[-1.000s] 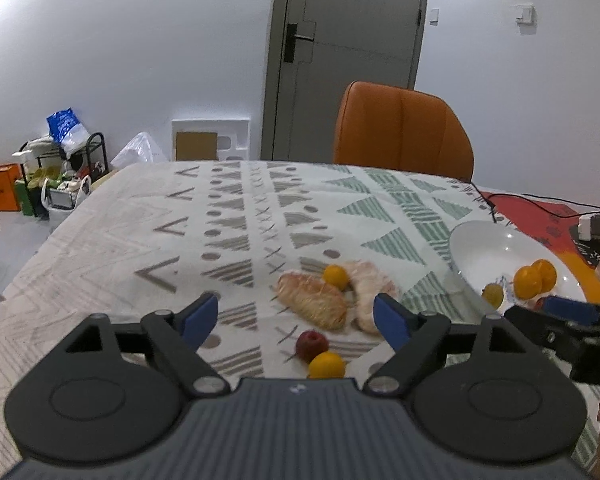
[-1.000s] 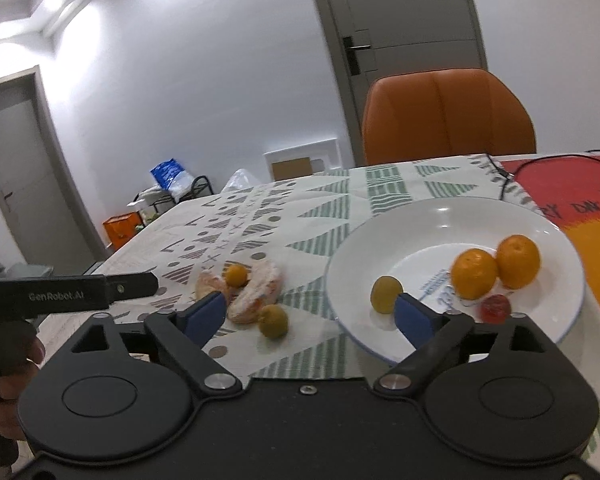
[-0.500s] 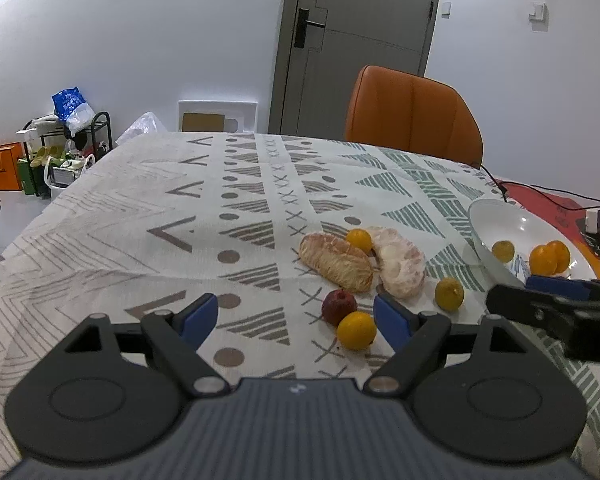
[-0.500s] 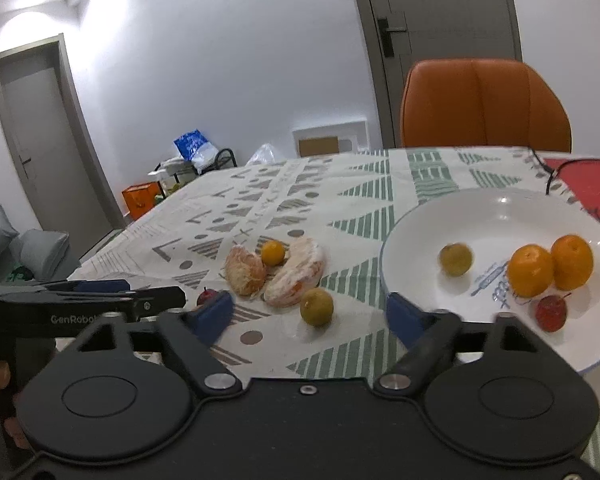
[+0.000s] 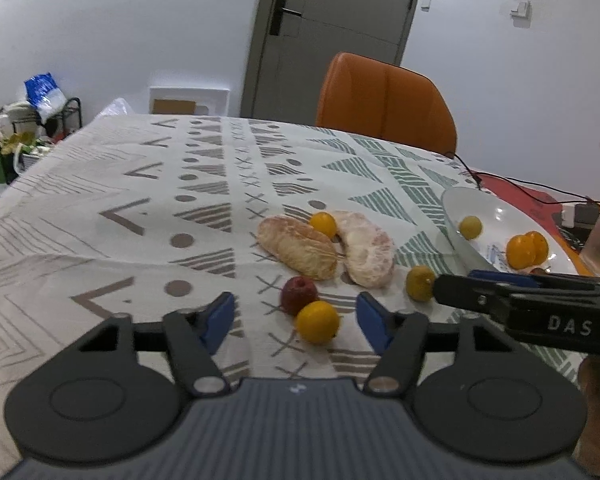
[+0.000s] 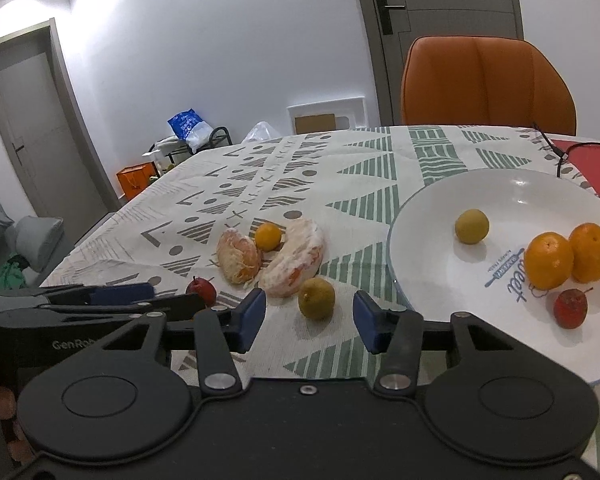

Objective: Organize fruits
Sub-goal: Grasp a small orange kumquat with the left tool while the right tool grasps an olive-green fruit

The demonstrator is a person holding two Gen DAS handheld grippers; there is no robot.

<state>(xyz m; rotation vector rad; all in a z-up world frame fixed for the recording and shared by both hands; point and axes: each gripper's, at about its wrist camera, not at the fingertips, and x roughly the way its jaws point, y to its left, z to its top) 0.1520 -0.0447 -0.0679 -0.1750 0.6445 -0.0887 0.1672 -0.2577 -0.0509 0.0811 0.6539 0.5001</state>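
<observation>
While both pairs of tongs hung low over the patterned table (image 5: pixel 100 184), each had just been closing and neither yet pressed on anything. The left tongs (image 5: pixel 296 322) stood part open around a small orange fruit (image 5: pixel 317 322), which lay on the cloth in the gap, apart from both blue pads; a small red fruit (image 5: pixel 299 294) touched it just beyond. The right tongs (image 6: pixel 310 322) likewise stood part open, with a yellow-green fruit (image 6: pixel 316 298) just ahead of the gap between the pads, not gripped. Farther ahead of both tongs lay two peeled pomelo pieces (image 6: pixel 294 258) with one more small orange fruit between them. To the right of the right tongs sat one white plate (image 6: pixel 420 216), holding four fruits: two oranges (image 6: pixel 550 260) side by side and touching, one yellow-green fruit and one small red fruit. One orange chair (image 6: pixel 488 84) stood beyond the table's far edge.
</observation>
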